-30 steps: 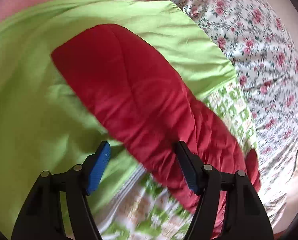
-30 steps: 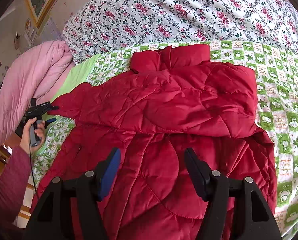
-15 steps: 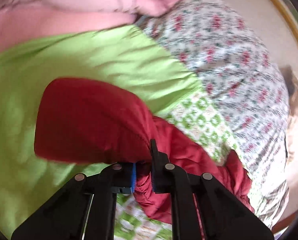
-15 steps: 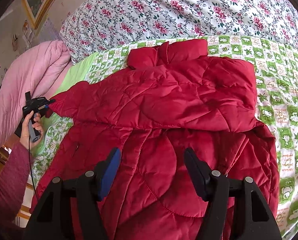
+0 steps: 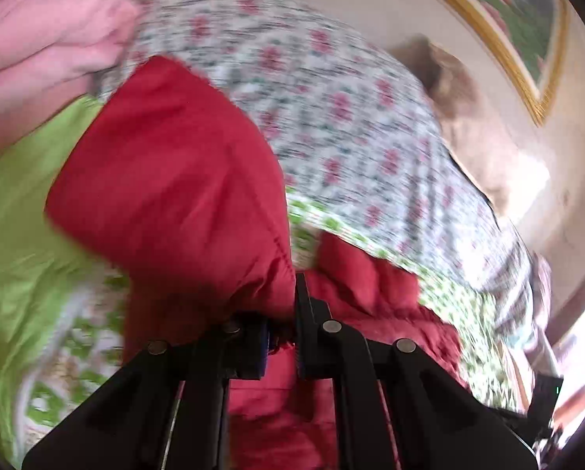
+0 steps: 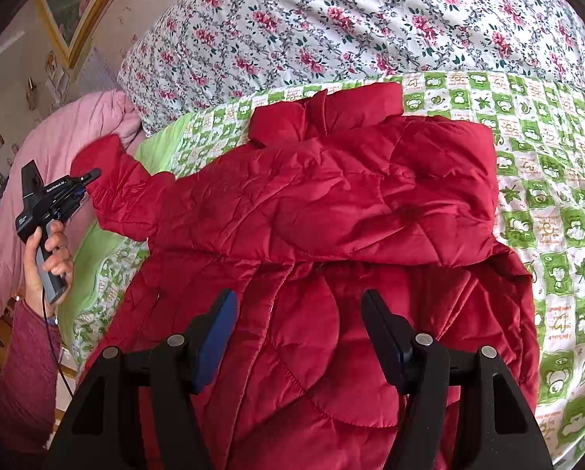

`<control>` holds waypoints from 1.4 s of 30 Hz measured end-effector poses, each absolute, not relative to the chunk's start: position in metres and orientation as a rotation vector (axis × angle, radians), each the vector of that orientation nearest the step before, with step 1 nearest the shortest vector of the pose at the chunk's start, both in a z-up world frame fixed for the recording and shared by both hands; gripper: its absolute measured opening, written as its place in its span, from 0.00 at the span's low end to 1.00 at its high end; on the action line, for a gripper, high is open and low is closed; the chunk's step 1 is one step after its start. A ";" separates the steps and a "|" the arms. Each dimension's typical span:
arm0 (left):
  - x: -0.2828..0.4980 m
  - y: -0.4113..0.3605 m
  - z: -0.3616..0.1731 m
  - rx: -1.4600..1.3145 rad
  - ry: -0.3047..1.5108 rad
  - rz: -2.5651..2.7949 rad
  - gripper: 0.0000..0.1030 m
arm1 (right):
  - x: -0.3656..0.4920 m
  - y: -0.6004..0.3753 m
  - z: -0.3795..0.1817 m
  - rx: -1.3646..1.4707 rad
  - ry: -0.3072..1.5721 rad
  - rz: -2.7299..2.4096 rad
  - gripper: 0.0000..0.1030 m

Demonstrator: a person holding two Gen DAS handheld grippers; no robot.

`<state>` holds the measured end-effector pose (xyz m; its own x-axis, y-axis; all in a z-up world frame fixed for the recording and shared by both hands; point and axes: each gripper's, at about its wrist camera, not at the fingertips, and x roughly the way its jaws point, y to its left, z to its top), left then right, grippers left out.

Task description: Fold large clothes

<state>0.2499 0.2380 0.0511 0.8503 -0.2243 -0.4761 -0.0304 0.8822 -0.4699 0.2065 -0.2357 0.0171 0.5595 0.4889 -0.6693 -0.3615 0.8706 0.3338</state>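
Note:
A red quilted jacket (image 6: 331, 211) lies spread on the bed, one sleeve folded across its chest. Its other sleeve (image 6: 116, 192) is lifted off the bed at the left. My left gripper (image 5: 282, 337) is shut on that sleeve's cuff (image 5: 174, 180), which fills the blurred left wrist view. In the right wrist view the left gripper (image 6: 86, 180) shows at the far left, held by a hand (image 6: 45, 250). My right gripper (image 6: 298, 333) hovers open over the jacket's lower body, nothing between its fingers.
A green-and-white checked bedspread (image 6: 547, 196) lies under the jacket. A floral quilt (image 6: 331, 19) rises behind it. A pink quilt (image 6: 65, 129) is piled at the left. A gold-framed picture (image 6: 76, 4) hangs on the wall.
My left gripper closed on the sleeve cuff and lifted it up off the bed, rolling as it rose. The right gripper stayed where it was, open.

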 end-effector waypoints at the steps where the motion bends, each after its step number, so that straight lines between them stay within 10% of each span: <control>1: 0.253 0.227 0.054 -0.473 0.551 -0.129 0.07 | 0.207 -0.239 0.019 0.174 0.837 0.505 0.65; 26: 0.293 -0.031 -0.005 -0.174 0.746 -0.432 0.06 | 0.249 -0.298 0.032 0.433 0.790 0.478 0.67; 30: 0.295 -0.048 -0.025 -0.126 0.776 -0.419 0.06 | 0.262 -0.298 0.032 0.497 0.787 0.514 0.87; 38: 0.289 -0.058 -0.039 -0.105 0.788 -0.422 0.06 | 0.325 -0.284 -0.003 0.667 0.917 0.562 0.90; 40: 0.289 -0.057 -0.041 -0.111 0.800 -0.424 0.06 | 0.337 -0.281 -0.011 0.678 0.939 0.545 0.76; 42: 0.287 -0.054 -0.039 -0.113 0.823 -0.422 0.14 | 0.346 -0.279 -0.019 0.679 0.964 0.539 0.18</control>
